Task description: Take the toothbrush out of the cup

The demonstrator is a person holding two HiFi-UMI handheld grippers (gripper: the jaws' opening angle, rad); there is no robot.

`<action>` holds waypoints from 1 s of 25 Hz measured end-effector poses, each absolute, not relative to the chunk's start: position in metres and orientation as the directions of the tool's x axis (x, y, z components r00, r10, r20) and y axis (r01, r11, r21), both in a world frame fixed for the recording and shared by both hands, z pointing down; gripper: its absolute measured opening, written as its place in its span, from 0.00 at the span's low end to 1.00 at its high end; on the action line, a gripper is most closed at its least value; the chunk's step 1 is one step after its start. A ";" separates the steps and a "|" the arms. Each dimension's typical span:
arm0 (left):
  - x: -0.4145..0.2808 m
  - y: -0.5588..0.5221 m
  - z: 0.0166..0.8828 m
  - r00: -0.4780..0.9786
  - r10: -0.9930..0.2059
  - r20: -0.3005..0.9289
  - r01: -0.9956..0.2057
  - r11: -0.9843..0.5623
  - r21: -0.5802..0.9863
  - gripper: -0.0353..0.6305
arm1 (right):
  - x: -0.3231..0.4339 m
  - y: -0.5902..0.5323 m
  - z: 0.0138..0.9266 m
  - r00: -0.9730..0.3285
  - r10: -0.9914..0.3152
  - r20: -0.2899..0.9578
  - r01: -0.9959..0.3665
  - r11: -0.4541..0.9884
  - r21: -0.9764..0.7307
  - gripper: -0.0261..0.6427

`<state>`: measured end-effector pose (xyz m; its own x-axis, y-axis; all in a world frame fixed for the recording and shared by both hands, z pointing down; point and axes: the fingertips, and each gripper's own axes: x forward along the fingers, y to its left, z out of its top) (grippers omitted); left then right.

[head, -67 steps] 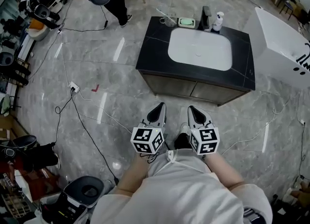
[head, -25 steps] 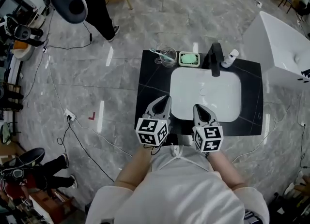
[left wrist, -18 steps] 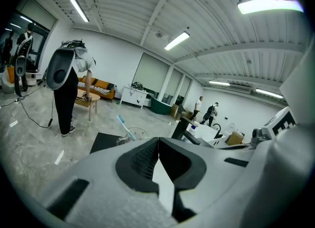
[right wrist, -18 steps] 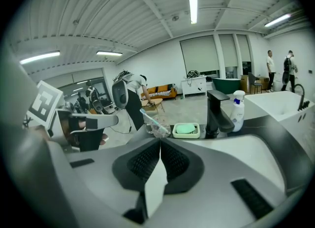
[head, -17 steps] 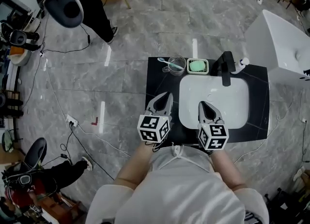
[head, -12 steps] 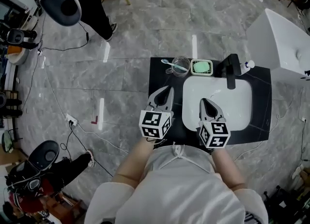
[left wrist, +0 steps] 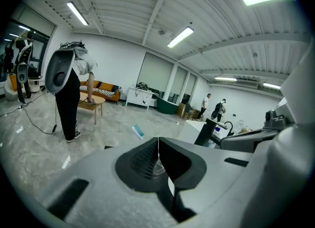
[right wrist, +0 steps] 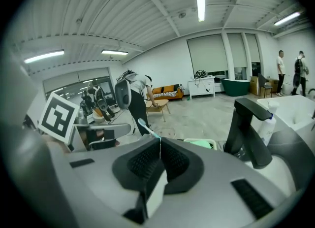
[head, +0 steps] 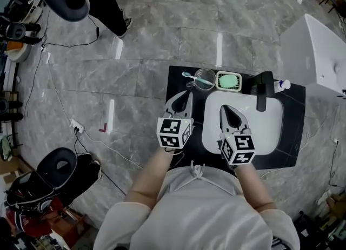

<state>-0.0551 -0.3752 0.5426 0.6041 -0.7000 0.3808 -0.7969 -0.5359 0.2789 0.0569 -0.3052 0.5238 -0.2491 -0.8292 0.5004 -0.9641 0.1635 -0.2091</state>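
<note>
The toothbrush [head: 195,76] stands slanted in the clear cup [head: 206,78], at the far left corner of the black worktop [head: 177,84]. Its bristle head sticks out over the rim to the left. Just beside the cup on the right is a green soap dish [head: 229,81], then come the black faucet [head: 261,90] and the white sink [head: 243,127]. The left claw [head: 186,94] is near the cup, on the person's side of it, and the right claw [head: 221,110] hangs over the sink. Both claws are fully closed and hold nothing.

I think the main danger is the cup itself. It looks light, so a claw that arrives without opening first can knock it over or push it off the worktop. A pull in the wrong direction may also drag the brush against the rim and tip the cup. The handle is thin, so a grip can slip, and then the toothbrush may fall on the floor [head: 162,38] or into the sink.
</note>
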 end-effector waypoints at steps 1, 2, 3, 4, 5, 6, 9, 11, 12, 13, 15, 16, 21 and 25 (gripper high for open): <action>-0.055 -0.379 0.547 0.599 -0.700 0.389 -0.800 -0.523 0.293 0.08 | 0.058 -0.310 0.522 -0.253 -0.834 0.491 -0.963 0.167 -0.213 0.08; -0.055 -0.383 0.551 0.596 -0.698 0.397 -0.803 -0.509 0.310 0.08 | 0.060 -0.314 0.521 -0.257 -0.837 0.483 -0.961 0.170 -0.217 0.08; -0.054 -0.387 0.556 0.592 -0.696 0.406 -0.805 -0.495 0.327 0.08 | 0.062 -0.318 0.521 -0.262 -0.838 0.478 -0.960 0.174 -0.221 0.08; -0.054 -0.391 0.560 0.587 -0.695 0.415 -0.808 -0.481 0.339 0.09 | 0.063 -0.322 0.521 -0.268 -0.837 0.477 -0.958 0.179 -0.224 0.08; -0.053 -0.395 0.564 0.581 -0.695 0.424 -0.813 -0.468 0.347 0.09 | 0.064 -0.325 0.522 -0.273 -0.835 0.478 -0.957 0.184 -0.225 0.08; -0.053 -0.399 0.567 0.575 -0.695 0.431 -0.817 -0.458 0.351 0.09 | 0.066 -0.329 0.523 -0.276 -0.833 0.480 -0.956 0.189 -0.223 0.08; -0.048 -0.409 0.577 0.573 -0.684 0.451 -0.818 -0.445 0.364 0.25 | 0.070 -0.336 0.528 -0.276 -0.827 0.489 -0.957 0.190 -0.218 0.08; -0.044 -0.416 0.582 0.574 -0.679 0.458 -0.817 -0.443 0.369 0.27 | 0.073 -0.339 0.528 -0.261 -0.831 0.492 -0.961 0.173 -0.216 0.08; -0.043 -0.419 0.585 0.573 -0.677 0.462 -0.818 -0.441 0.369 0.28 | 0.075 -0.339 0.529 -0.254 -0.833 0.492 -0.962 0.164 -0.219 0.08; -0.042 -0.421 0.589 0.570 -0.676 0.467 -0.820 -0.436 0.370 0.30 | 0.076 -0.338 0.531 -0.250 -0.833 0.493 -0.962 0.156 -0.225 0.08; -0.039 -0.424 0.597 0.564 -0.672 0.480 -0.824 -0.417 0.384 0.31 | 0.079 -0.332 0.538 -0.255 -0.828 0.500 -0.959 0.150 -0.241 0.08; -0.037 -0.424 0.600 0.561 -0.671 0.484 -0.825 -0.407 0.392 0.31 | 0.081 -0.329 0.542 -0.259 -0.823 0.505 -0.957 0.151 -0.246 0.08; -0.016 -0.416 0.607 0.547 -0.670 0.502 -0.834 -0.387 0.393 0.31 | 0.104 -0.305 0.559 -0.265 -0.806 0.529 -0.956 0.147 -0.254 0.08; -0.031 -0.435 0.602 0.541 -0.676 0.501 -0.837 -0.373 0.400 0.20 | 0.090 -0.322 0.557 -0.264 -0.797 0.543 -0.957 0.144 -0.253 0.08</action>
<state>-0.0306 -0.4354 0.6022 0.5408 -0.6759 0.5006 -0.8370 -0.3732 0.4003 0.0898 -0.3223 0.5569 -0.2636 -0.7970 0.5435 -0.9568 0.1441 -0.2527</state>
